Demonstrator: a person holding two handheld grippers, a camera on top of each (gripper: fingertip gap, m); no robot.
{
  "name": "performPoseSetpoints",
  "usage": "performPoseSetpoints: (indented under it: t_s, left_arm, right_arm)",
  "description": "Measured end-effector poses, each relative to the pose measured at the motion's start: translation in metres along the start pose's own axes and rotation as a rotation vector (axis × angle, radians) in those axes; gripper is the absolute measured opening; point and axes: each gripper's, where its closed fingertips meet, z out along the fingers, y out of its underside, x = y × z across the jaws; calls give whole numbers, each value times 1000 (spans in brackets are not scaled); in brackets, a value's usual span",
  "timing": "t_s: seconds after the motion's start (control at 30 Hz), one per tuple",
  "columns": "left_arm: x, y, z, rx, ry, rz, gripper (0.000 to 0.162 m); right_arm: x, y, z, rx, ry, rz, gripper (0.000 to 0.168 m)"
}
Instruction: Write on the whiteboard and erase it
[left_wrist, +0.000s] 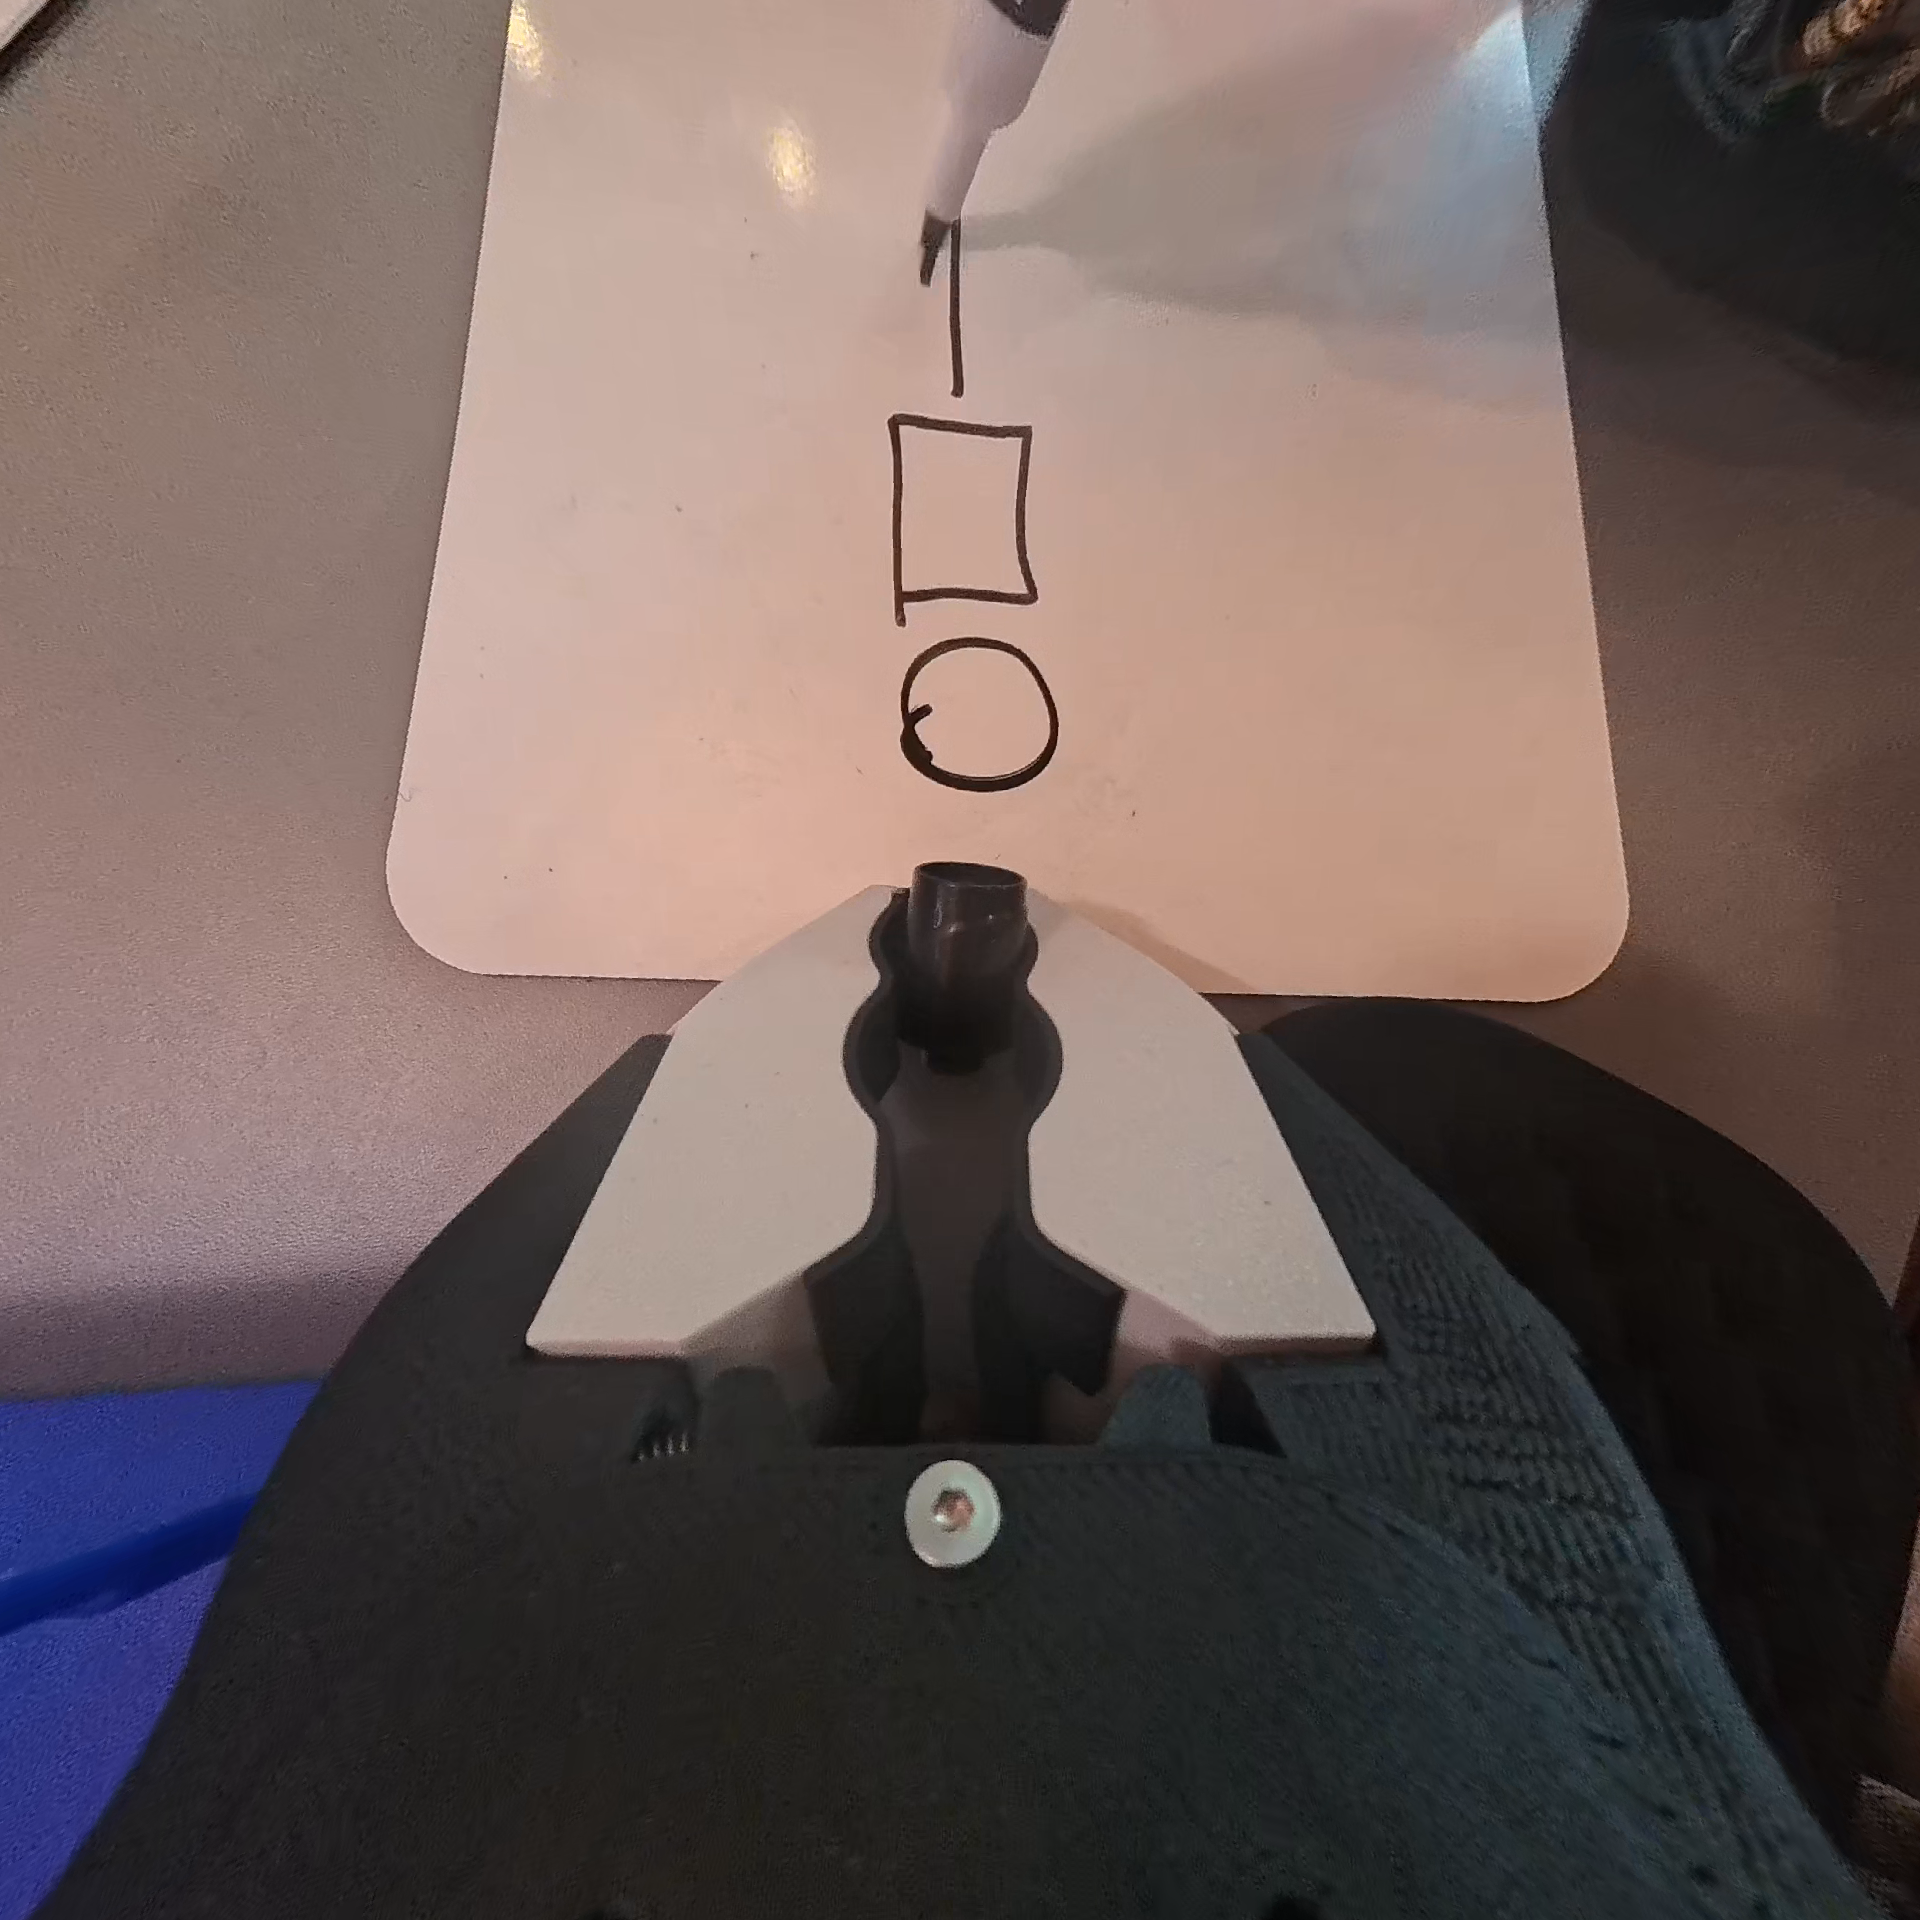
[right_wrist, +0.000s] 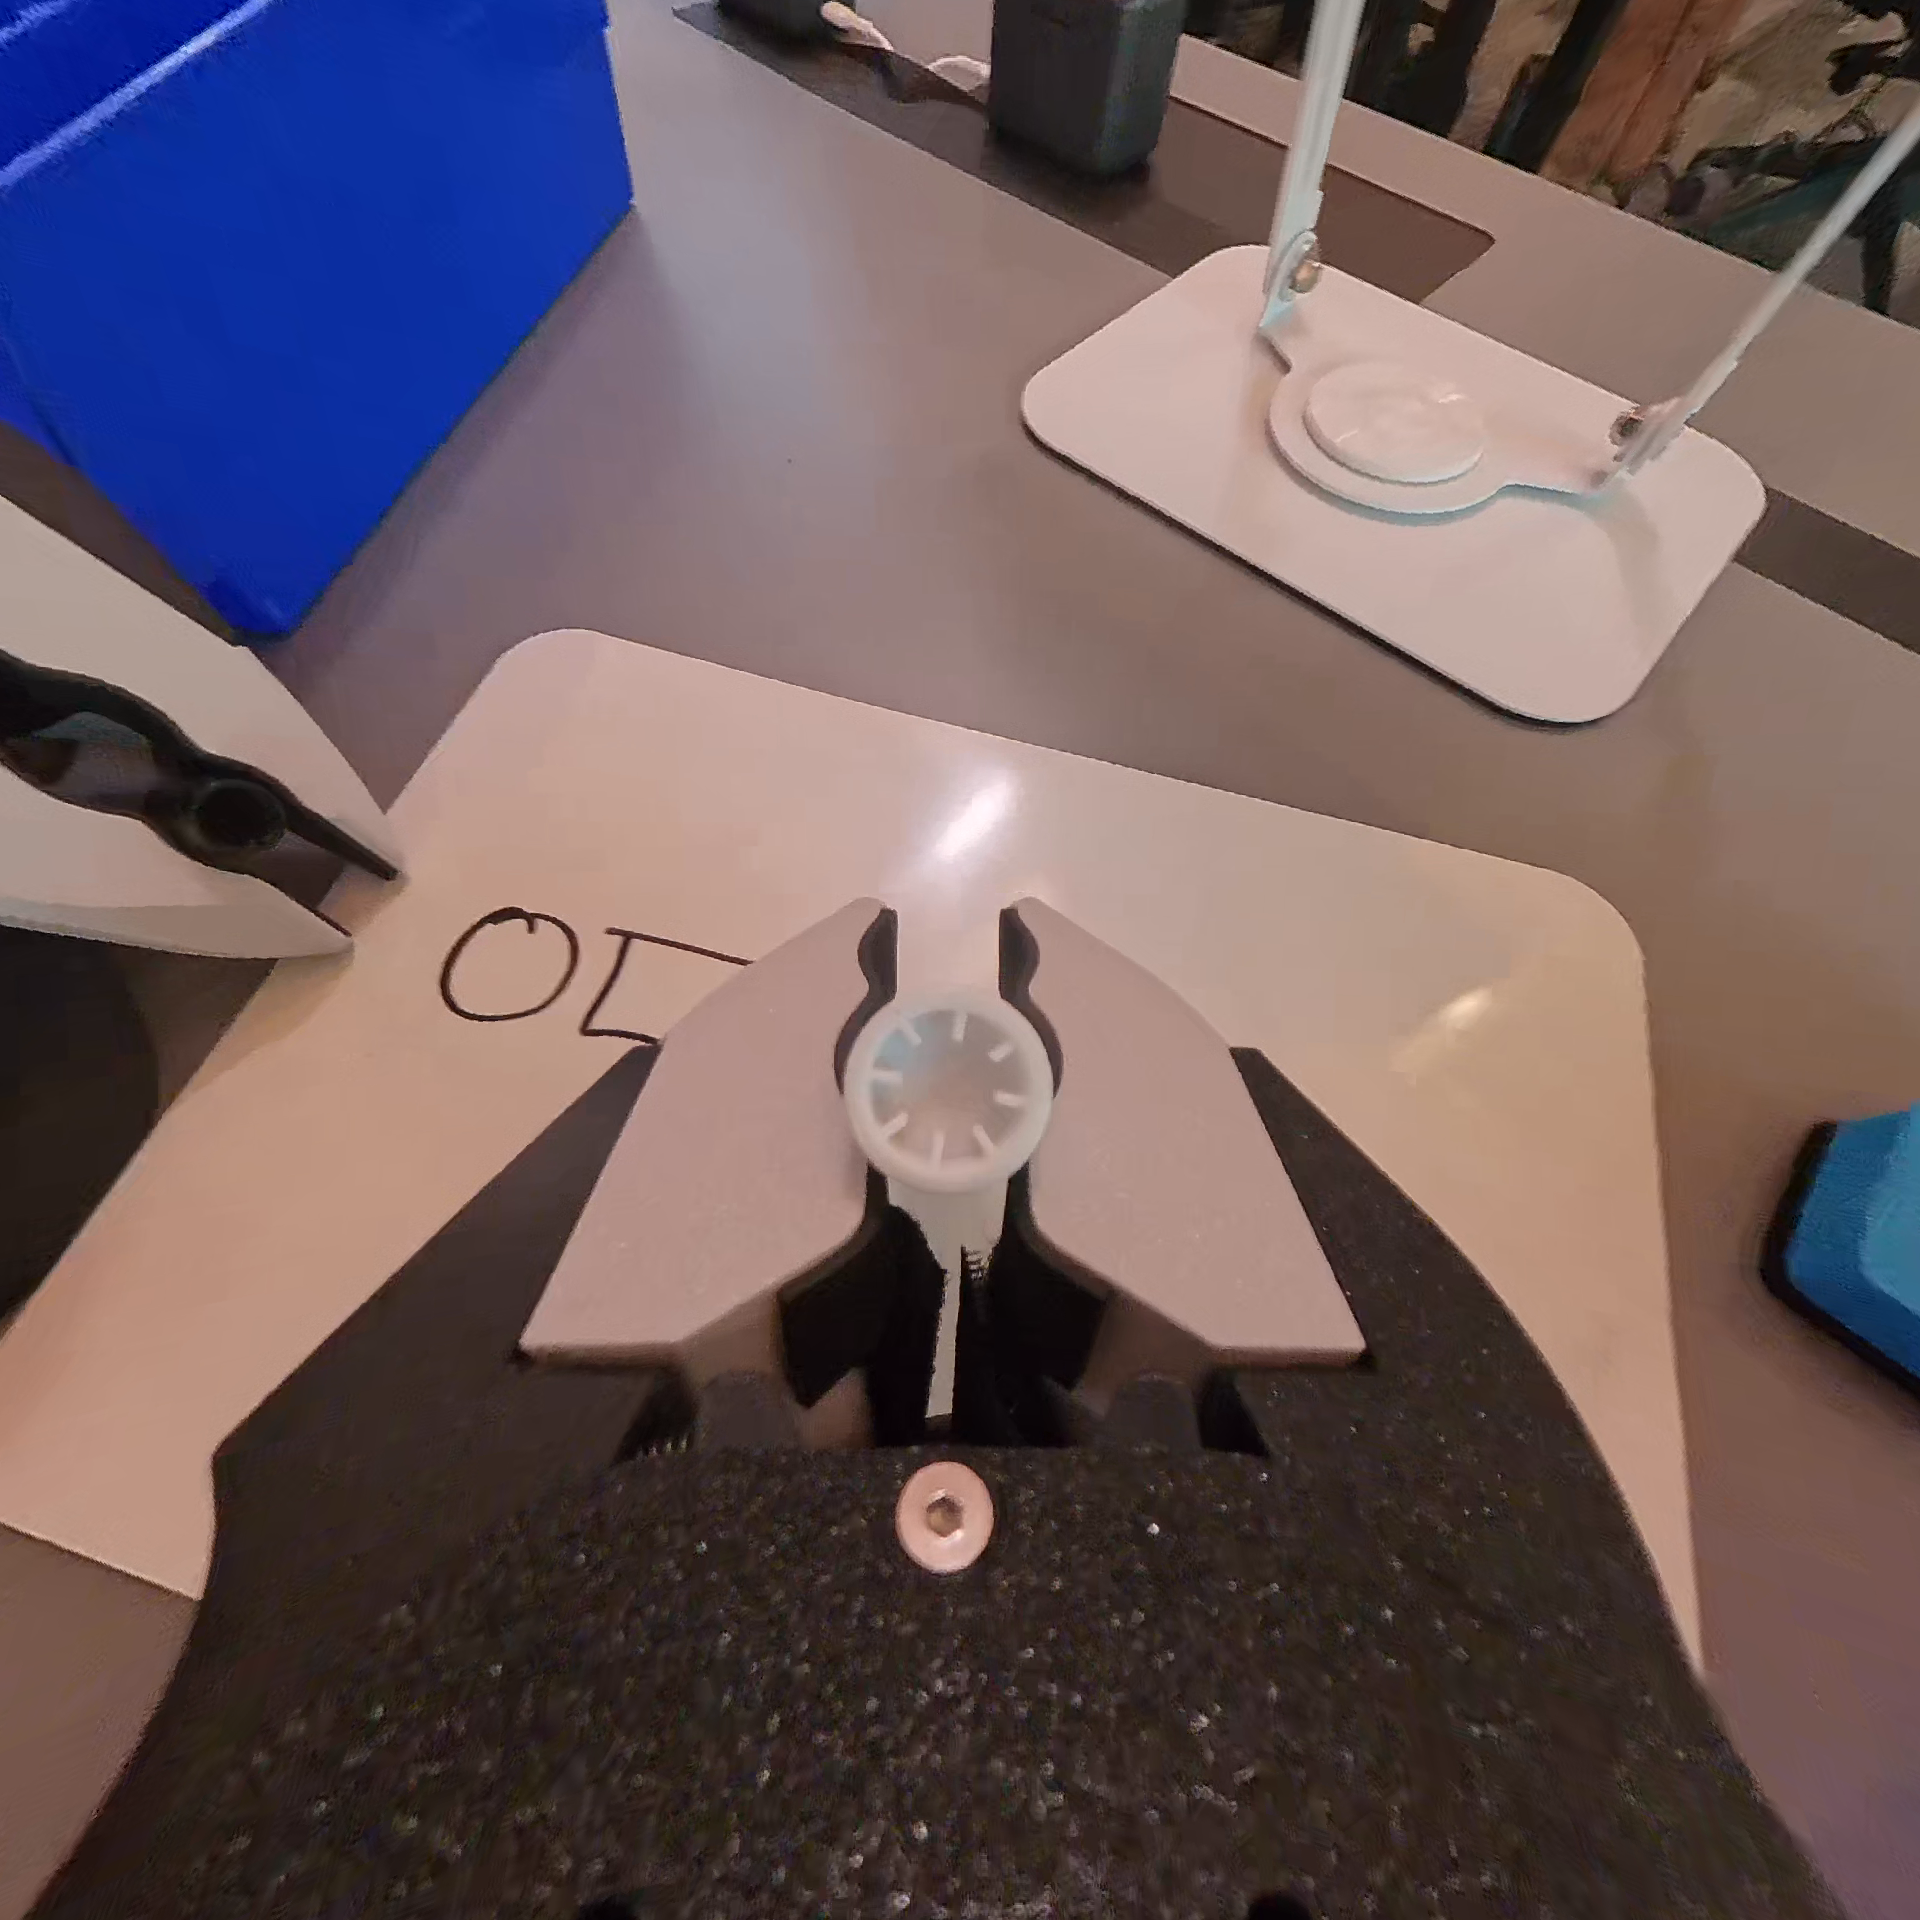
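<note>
The whiteboard (left_wrist: 675, 623) lies flat on the grey tabletop (left_wrist: 208, 520), bearing a drawn circle (left_wrist: 977, 715), a rectangle (left_wrist: 963, 514) and a single stroke (left_wrist: 954, 322). The right hand-held gripper (right_wrist: 948, 920) is clenched around a white marker (right_wrist: 948, 1086), whose black tip (left_wrist: 935, 244) touches the far end of that stroke. The left hand-held gripper (left_wrist: 961, 899) grasps the black marker cap (left_wrist: 961, 956) at the board's near edge. A blue eraser (right_wrist: 1849, 1236) rests on the tabletop just right of the board; a blue box (right_wrist: 312, 312) and a white stand base (right_wrist: 1403, 499) sit farther off.

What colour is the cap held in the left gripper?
Black. The cap shows best in the left wrist view, pinched in the left gripper.
</note>
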Motion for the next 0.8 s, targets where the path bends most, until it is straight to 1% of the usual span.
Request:
performPoseSetpoints:
  t_s: [0.1,0.3,0.4,0.57,0.8]
  left_arm:
    - [0,0,0,0,1,-1,17]
    - [0,0,0,0,1,0,17]
    - [0,0,0,0,1,1,17]
    - [0,0,0,1,7,-2,17]
    - [0,0,0,1,8,-1,17]
  right_arm:
    - [4,4,-6,-1,4,16,19]
    - [-8,8,-15,-10,-15,27,19]
    - [8,-2,-16,43,22,52,19]
    - [35,-10,-4,37,70,48,20]
    - [37,-4,7,6,48,55,19]
